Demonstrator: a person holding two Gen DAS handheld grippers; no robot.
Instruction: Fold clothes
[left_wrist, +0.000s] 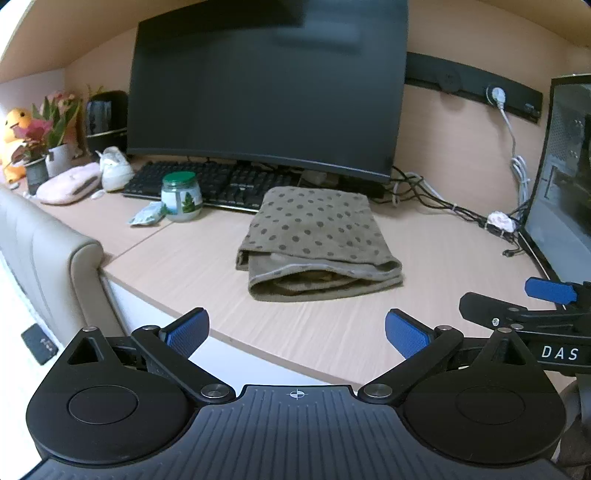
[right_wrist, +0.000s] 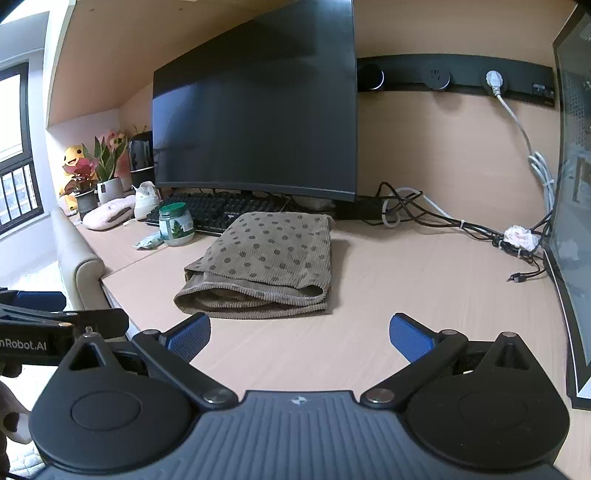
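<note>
Near desk (left_wrist: 369, 332) front edge: folded garment (left_wrist: 314, 240) (bare wood around), both jaws spread.

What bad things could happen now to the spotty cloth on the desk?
1. The spotty cloth is folded, but its front layers gape open; a nudge from either open gripper, left or right, might undo the stack.
2. The glass jar stands close to its left; a wide sweep could knock it over.
3. The cloth's back edge lies against the keyboard, so pushing it farther back might ruck it up.
</note>
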